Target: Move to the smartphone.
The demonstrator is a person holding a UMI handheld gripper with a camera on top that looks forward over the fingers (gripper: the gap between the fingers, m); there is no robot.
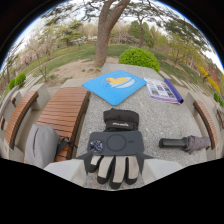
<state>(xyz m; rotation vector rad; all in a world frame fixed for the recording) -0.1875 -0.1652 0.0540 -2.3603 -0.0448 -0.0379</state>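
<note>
The smartphone [116, 143] lies face down at the centre of the frame, on a black glove [120, 120], over the gritty stone table [160, 117]. It is dark, flat, with rounded corners. I cannot tell how the gripper fingers stand. I think the approach should be slow and straight, staying above the soft glove.

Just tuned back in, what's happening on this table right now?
A hand-held gripper is facing a stone table outdoors. The smartphone, face down, lies on a black-and-grey glove close ahead. Beyond it sit a blue mat and a booklet; a folded umbrella lies off to one side. The tongs themselves are not visible.
</note>
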